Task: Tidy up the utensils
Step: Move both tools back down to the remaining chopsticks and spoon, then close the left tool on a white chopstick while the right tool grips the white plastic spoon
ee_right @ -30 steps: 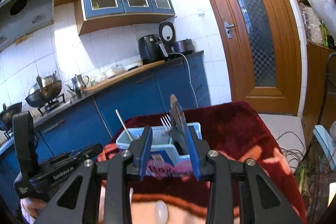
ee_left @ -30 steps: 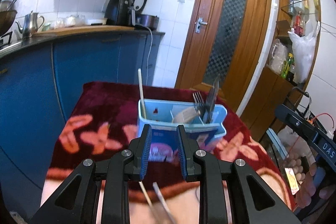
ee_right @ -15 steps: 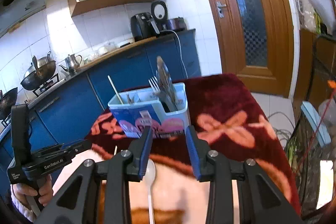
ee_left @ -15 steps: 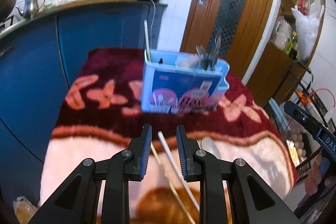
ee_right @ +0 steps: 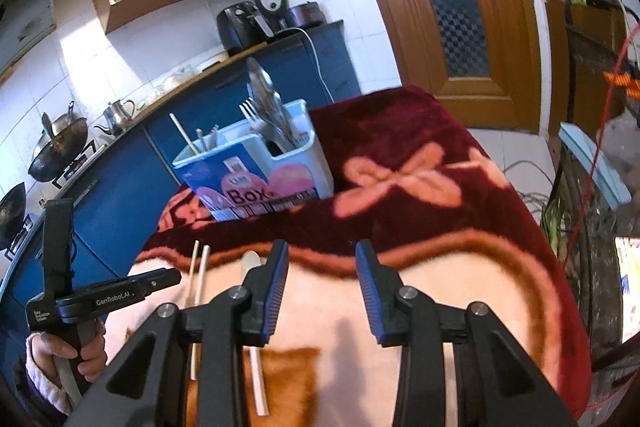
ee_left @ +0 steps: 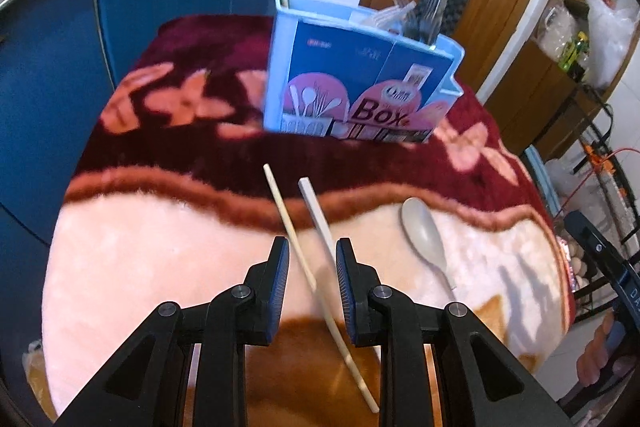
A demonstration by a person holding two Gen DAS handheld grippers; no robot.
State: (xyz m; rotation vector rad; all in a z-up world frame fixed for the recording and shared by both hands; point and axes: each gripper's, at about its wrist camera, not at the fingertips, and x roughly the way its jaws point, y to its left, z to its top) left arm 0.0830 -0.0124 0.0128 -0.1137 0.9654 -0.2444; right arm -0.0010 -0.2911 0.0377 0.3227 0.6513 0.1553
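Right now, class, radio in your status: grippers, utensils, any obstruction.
Left gripper open, over two chopsticks. Right gripper open, empty. Spoon loose on blanket; utensil box upright behind. Nothing in the way.

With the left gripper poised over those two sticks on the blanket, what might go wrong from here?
1. Both chopsticks lie between the open left gripper pads, crossing; closing may pinch both or tilt one.
2. The plush blanket could let them sink and slip.
3. The utensil box already holds upright forks; inserting carelessly may snag them.
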